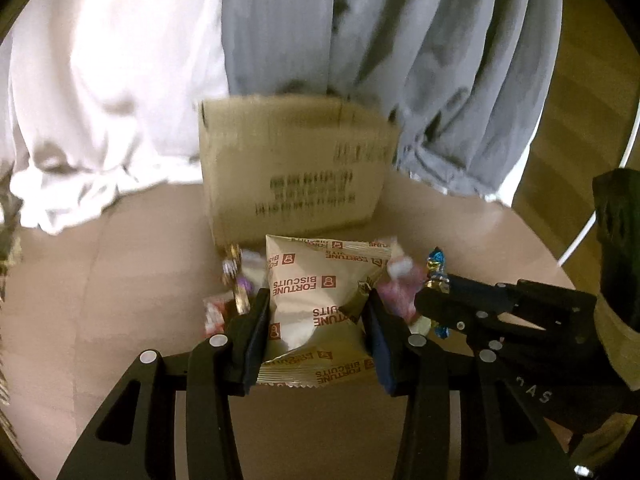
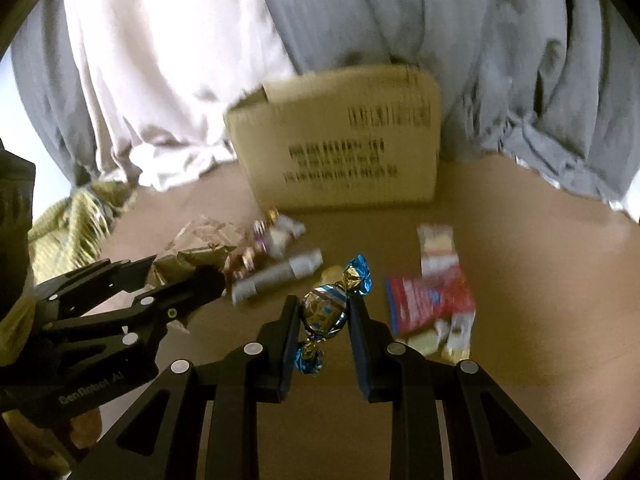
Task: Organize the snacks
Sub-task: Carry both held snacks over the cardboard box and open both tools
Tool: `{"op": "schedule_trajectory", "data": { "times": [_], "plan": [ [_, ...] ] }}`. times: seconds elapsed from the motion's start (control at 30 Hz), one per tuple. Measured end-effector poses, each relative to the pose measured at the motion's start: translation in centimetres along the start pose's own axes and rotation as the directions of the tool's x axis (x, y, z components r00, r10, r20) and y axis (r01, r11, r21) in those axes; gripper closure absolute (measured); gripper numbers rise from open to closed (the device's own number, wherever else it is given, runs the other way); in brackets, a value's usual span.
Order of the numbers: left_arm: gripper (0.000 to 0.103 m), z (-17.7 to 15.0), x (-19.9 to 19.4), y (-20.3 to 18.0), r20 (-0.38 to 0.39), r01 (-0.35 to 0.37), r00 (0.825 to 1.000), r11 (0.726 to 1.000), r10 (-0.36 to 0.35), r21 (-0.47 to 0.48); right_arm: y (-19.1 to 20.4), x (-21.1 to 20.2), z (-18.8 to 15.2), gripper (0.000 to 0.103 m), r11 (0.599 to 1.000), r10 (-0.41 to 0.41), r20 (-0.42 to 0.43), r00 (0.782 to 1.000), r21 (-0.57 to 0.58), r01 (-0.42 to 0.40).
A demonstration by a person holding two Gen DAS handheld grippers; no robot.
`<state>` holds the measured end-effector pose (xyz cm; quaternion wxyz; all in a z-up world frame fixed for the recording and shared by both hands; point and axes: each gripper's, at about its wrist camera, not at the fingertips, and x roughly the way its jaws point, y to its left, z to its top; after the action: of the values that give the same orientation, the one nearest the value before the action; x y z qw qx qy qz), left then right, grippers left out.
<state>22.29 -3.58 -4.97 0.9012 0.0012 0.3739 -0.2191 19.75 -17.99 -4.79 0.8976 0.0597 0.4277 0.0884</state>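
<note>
My left gripper is shut on a cream Fortune Biscuits packet, squeezed between its fingers above the table. My right gripper is shut on a blue and gold wrapped candy; that candy also shows at the right gripper's tip in the left wrist view. A closed cardboard box stands just beyond the snacks, and it also shows in the right wrist view. Loose snacks lie in front of it: a red packet, a silver wrapped stick and small purple candies.
The brown round table carries everything. White and grey curtains hang behind the box. A gold fringed cloth lies at the left. A white cable runs at the right edge, over a wooden floor.
</note>
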Motion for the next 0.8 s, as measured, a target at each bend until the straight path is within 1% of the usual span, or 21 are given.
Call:
{"op": "schedule_trajectory", "data": {
  "times": [0.13,0.27,0.57,0.7,0.8],
  "plan": [
    [0.058,2.6,-1.4,0.0,0.062,-0.018,0.998,1.000,0.017,0.016,0.5,-1.3,2.3,0.077,1.000,0.022,0.077,0.997,-0.019,-0.021],
    [0.058,4.8,-2.2,0.1,0.104,-0.015,0.994,1.000,0.013,0.024,0.9,-2.5,4.5,0.077,0.999,0.039,0.143,0.989,-0.034,-0.035],
    [0.058,9.7,-3.0,0.2,0.195,-0.049,0.980,0.997,0.036,0.061,0.9,-4.3,9.9,0.077,0.997,0.054,0.270,0.961,-0.074,-0.035],
    [0.058,12.3,-2.4,0.8,0.203,-0.058,0.978,0.996,0.044,0.064,1.0,-4.5,12.5,0.077,0.995,0.064,0.302,0.951,-0.094,-0.037],
    [0.058,13.8,-1.6,1.5,0.193,-0.061,0.980,0.997,0.049,0.054,1.1,-4.0,14.5,0.077,0.993,0.069,0.302,0.951,-0.113,-0.036]
  ]
}}
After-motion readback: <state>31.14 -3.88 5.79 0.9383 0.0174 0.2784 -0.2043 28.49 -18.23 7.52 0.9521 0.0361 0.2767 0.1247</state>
